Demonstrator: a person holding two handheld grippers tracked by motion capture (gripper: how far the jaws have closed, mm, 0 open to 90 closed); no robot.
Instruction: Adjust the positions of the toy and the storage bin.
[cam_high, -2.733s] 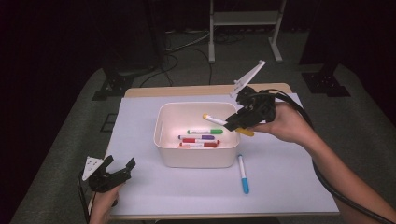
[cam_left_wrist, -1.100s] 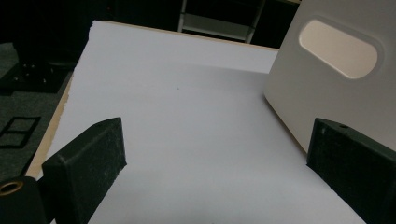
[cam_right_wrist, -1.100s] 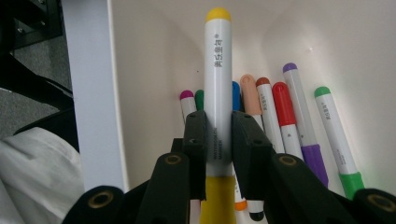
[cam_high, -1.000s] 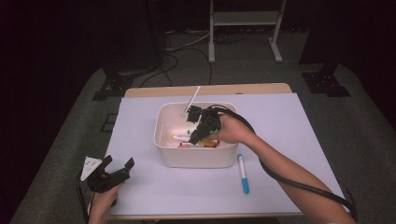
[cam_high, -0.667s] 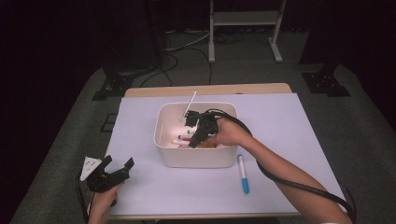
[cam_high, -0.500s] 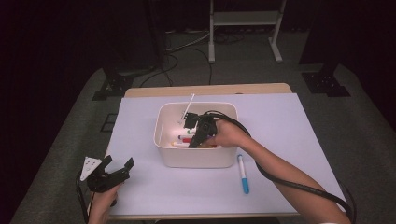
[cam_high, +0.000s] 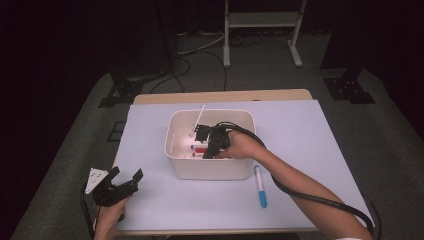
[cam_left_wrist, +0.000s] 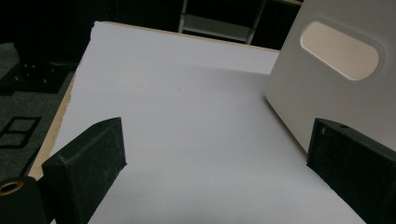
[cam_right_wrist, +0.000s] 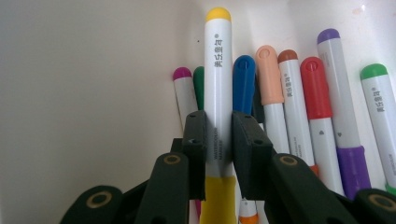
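My right gripper (cam_right_wrist: 218, 140) is shut on a white marker with a yellow cap (cam_right_wrist: 218, 79), held low inside the white bin (cam_high: 210, 170). Under and beside it lie several markers with coloured caps: blue (cam_right_wrist: 244, 81), peach (cam_right_wrist: 269, 74), red (cam_right_wrist: 316, 88), purple (cam_right_wrist: 337, 84). In the high view the right gripper (cam_high: 212, 145) reaches into the bin from the right. A blue-capped marker (cam_high: 260, 186) lies on the white mat to the right of the bin. My left gripper (cam_high: 122, 181) rests open at the mat's near left corner, its fingers (cam_left_wrist: 88, 163) wide apart over bare mat.
The white mat (cam_high: 310, 145) covers a wooden table (cam_high: 220, 96). The bin's side wall with a handle slot (cam_left_wrist: 338, 49) stands just ahead of the left gripper. Dark floor, cables and a metal stand (cam_high: 260, 30) lie beyond the table.
My right gripper carried the yellow-capped marker from right of the bin into it, then sank lower among the markers. The left gripper has stayed still.
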